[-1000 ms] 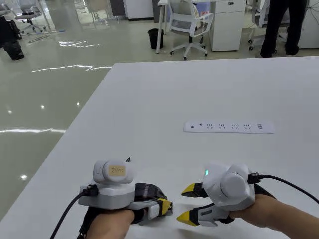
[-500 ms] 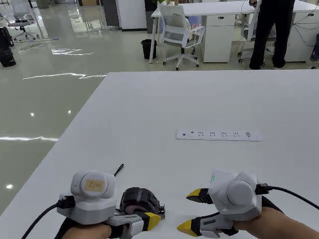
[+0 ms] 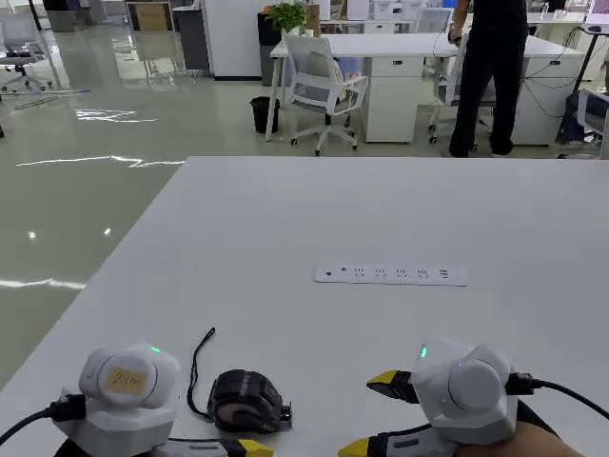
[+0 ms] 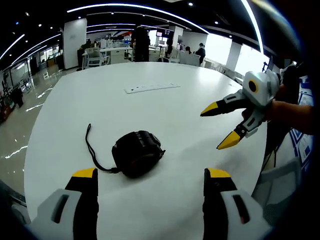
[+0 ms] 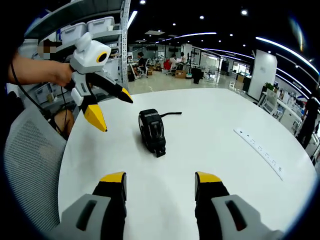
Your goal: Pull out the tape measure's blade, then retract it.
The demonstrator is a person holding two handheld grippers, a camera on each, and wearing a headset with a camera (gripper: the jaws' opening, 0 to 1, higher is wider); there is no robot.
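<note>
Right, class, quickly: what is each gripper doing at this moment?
Left gripper: open, holding nothing; tape measure lies ahead of it.
Right gripper: open, holding nothing.

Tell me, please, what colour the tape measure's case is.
The tape measure is black; the left gripper view shows it best.

left gripper (image 5: 116,114): jaws spread wide, nothing between them, yellow tips aimed right toward the other gripper
right gripper (image 3: 357,416): jaws spread wide, nothing held, yellow tips aimed left, one tip above the other in the head view
left hand (image 5: 42,70): closed round the rear of the left gripper, seen in the right gripper view
right hand (image 3: 533,443): closed round the rear of the right gripper, cut off by the bottom edge of the head view
spacing: grippers face each other, clearly apart, tips not touching
</note>
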